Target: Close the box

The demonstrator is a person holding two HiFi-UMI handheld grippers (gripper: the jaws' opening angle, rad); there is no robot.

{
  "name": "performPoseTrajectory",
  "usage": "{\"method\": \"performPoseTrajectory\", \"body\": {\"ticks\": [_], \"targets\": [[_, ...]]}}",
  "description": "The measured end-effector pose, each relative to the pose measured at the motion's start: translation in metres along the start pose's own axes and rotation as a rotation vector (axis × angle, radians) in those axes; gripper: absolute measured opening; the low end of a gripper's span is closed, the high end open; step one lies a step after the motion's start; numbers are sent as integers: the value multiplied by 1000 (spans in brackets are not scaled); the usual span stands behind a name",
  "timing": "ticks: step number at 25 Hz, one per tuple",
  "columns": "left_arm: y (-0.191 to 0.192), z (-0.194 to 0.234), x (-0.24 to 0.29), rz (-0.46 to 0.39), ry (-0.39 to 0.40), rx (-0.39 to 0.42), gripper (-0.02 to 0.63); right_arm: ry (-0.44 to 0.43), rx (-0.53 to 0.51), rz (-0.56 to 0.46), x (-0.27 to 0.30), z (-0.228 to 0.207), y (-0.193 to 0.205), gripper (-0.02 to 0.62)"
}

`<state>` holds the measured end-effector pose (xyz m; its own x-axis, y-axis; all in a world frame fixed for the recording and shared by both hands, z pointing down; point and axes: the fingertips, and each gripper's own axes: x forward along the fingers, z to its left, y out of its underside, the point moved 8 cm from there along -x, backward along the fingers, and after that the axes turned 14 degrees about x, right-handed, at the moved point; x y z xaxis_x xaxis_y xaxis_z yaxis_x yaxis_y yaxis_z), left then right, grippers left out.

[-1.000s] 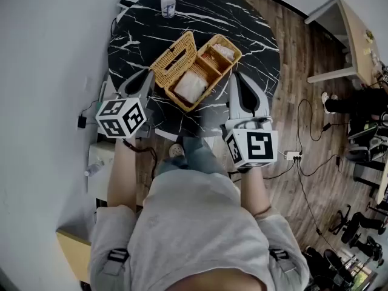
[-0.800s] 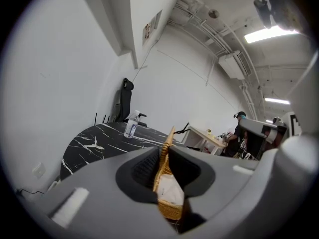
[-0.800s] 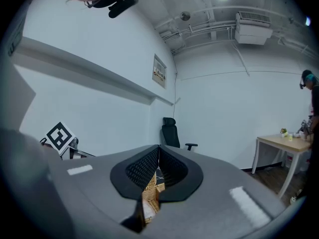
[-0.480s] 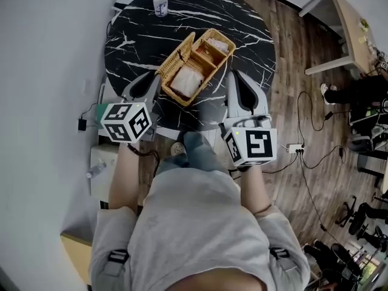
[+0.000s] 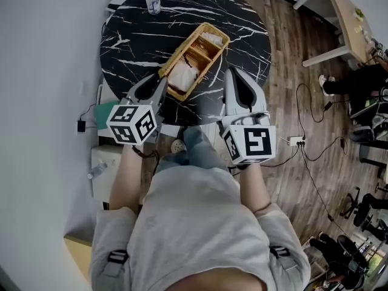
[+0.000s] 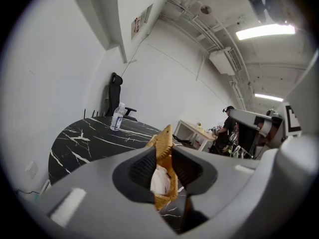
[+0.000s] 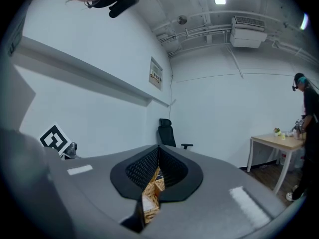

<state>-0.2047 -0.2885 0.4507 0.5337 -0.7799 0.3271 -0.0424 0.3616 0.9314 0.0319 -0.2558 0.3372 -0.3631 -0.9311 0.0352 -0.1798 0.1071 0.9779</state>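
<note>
Two tongs sit at the worktop's [image 5: 242, 29] near edge, flanking the wicker box [image 5: 193, 58], which lies slantwise just inside it.

Lid [image 6: 162, 142]: upright on the box's left side.

Left tongs [image 5: 159, 85]: jaws moderately apart, just been opening; the lid shows in the gap, unpressed.

Right tongs [image 5: 235, 73]: closed, empty.

Suggest tipping the lid rightward gently while the right tongs steady the box.

Office-type workroom: wood floor [image 5: 291, 71], black office chair [image 7: 166, 132], white desk [image 7: 271, 142], ceiling AC unit [image 7: 251, 31] (bare pipes overhead), floor cables [image 5: 306, 162].
</note>
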Motion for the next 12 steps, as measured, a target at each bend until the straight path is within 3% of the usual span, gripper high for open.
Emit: {"method": "performPoseTrajectory", "body": {"ticks": [12], "targets": [[17,-25,7,51,15,77,164,43,4,-11,-18,-4,2,5]]}}
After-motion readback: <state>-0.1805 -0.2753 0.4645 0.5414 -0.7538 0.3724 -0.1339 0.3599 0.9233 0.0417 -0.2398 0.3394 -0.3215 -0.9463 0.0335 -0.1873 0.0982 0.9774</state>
